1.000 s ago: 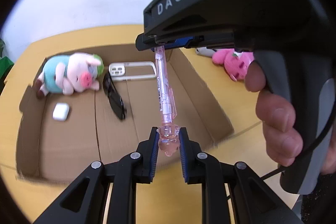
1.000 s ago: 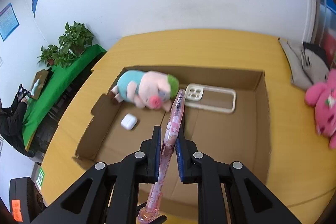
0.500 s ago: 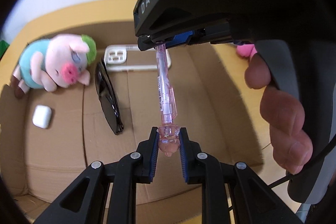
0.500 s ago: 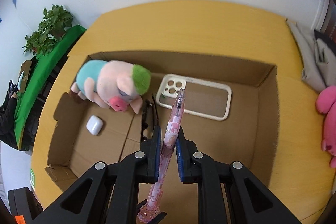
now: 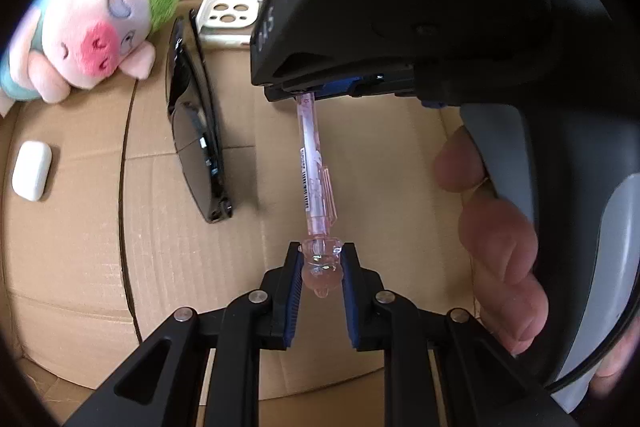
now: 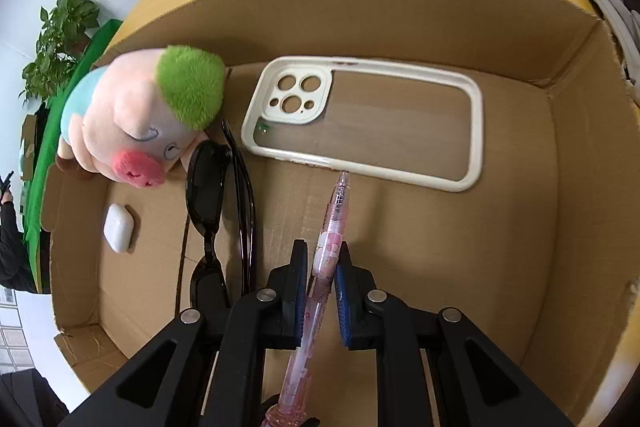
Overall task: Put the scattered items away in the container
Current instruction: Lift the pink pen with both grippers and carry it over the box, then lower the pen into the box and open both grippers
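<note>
Both grippers pinch one pink pen (image 5: 316,163) over the cardboard box (image 6: 400,7): the left gripper (image 5: 320,267) clasps its cap end, the right gripper (image 6: 322,267) its barrel; barcode print unreadable.

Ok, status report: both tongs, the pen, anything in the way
Left tongs shut on pink pen cap end. Right tongs shut on its barrel. Pen above cardboard box floor. Sunglasses to its left, phone case ahead.
</note>
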`<state>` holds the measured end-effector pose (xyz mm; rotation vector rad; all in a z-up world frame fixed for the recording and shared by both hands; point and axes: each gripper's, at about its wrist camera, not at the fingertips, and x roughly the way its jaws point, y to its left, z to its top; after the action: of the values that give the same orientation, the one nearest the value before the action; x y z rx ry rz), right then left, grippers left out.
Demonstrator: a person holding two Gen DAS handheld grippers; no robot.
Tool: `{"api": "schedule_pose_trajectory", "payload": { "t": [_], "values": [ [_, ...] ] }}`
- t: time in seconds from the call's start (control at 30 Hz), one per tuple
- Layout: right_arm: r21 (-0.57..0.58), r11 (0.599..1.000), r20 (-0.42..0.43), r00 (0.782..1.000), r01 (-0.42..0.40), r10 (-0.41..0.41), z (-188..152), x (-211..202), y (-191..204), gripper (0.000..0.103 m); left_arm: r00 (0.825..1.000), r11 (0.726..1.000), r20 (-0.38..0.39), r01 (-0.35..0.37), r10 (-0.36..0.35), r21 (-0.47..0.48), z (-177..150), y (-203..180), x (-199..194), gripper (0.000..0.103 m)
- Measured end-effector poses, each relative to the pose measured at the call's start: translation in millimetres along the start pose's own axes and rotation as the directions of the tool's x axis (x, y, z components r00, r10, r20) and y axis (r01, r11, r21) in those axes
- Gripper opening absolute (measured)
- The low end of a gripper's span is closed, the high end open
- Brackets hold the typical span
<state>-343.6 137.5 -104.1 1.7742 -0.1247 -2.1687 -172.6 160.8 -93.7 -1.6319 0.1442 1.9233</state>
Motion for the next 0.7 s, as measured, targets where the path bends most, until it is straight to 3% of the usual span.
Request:
{"api": "schedule_pose_trajectory", "payload": {
  "t": [0.1,0.7],
  "values": [
    [-0.008,1.000,-0.005,1.000,0.013,-0.013,-1,3,3,0.014,1.000,0.999,0.004,0.015,-0.015,-0.046,-1,7,2,0.018],
    [-0.030,0.999,0.008,0.999,0.034,-0.034,-13,-3,6,0.017,1.000,0.995,0.022,0.011,-0.009,-0.099,-19,13,2,0.018]
  ]
}}
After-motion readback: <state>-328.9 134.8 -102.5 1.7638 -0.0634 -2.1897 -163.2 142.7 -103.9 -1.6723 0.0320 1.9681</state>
